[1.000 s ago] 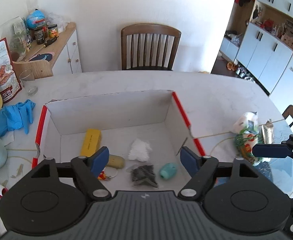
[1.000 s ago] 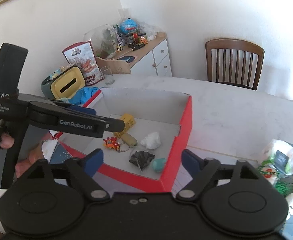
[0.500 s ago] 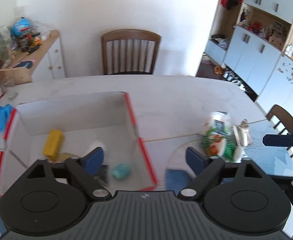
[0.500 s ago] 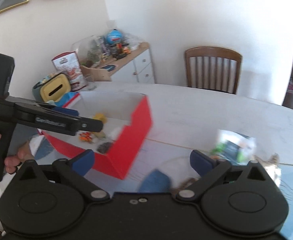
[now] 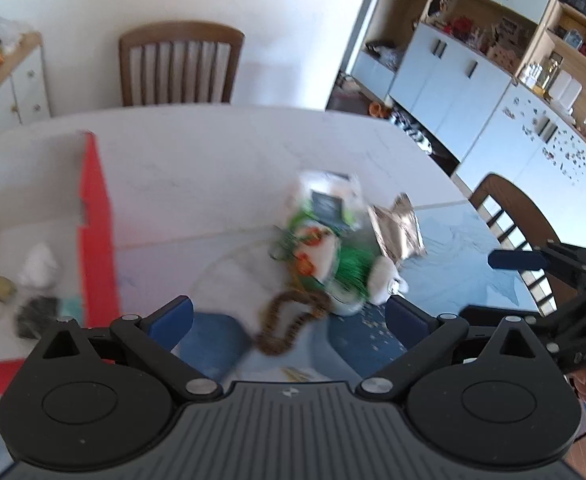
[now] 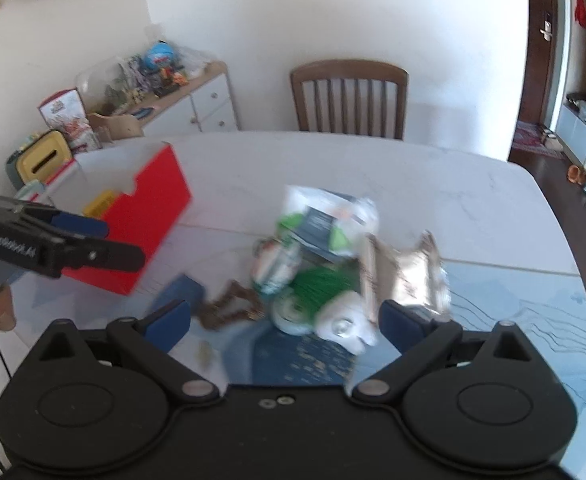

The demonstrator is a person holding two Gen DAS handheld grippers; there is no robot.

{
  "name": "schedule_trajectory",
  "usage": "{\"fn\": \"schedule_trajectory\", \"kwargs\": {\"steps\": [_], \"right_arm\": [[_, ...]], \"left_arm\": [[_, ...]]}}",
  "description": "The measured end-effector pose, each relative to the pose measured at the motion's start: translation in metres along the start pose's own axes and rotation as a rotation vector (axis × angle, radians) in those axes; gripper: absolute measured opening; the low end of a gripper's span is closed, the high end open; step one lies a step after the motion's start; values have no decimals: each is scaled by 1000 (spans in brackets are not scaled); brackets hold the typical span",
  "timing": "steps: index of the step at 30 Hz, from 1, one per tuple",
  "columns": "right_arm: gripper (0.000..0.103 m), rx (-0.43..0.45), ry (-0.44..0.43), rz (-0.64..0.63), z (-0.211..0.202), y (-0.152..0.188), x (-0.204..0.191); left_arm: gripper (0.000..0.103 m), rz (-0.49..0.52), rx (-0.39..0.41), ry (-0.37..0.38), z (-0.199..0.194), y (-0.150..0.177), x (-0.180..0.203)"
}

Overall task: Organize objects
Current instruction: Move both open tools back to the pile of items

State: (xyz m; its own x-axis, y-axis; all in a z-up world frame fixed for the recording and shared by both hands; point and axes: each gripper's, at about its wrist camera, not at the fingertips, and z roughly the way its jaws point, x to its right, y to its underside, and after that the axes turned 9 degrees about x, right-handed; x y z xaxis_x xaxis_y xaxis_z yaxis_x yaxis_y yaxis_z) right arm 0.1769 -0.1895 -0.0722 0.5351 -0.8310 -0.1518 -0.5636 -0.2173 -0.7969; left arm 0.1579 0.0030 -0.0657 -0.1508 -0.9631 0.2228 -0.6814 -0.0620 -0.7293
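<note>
Several loose things lie heaped on the white marble-look table (image 6: 433, 184), well to the right of the red cardboard box with white inside walls (image 6: 149, 224): a white plastic pouch with a dark label (image 6: 325, 216), a crinkled silver foil packet (image 6: 405, 272), a green tinsel-like bundle (image 6: 321, 284) and a brown beaded loop (image 5: 289, 320) nearest the box. All look light and soft. The foil and the pouch would crumple and slide, so I would pinch each by an edge; the loop is limp and best lifted at its near end. The blur makes the white lump under the tinsel hard to name. The left gripper (image 5: 289, 316) and right gripper (image 6: 285, 316) both hang over the heap, their blue pads just spread wide apart with nothing gripped between them.
</note>
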Motion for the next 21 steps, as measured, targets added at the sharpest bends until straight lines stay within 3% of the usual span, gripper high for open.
{"fn": "schedule_trajectory", "kwargs": {"steps": [13, 21], "right_arm": [[90, -102, 6, -7, 38, 30, 50], [86, -117, -14, -19, 64, 33, 54]], "left_arm": [[103, 156, -33, -163, 75, 33, 18], [103, 146, -51, -224, 100, 37, 5]]}}
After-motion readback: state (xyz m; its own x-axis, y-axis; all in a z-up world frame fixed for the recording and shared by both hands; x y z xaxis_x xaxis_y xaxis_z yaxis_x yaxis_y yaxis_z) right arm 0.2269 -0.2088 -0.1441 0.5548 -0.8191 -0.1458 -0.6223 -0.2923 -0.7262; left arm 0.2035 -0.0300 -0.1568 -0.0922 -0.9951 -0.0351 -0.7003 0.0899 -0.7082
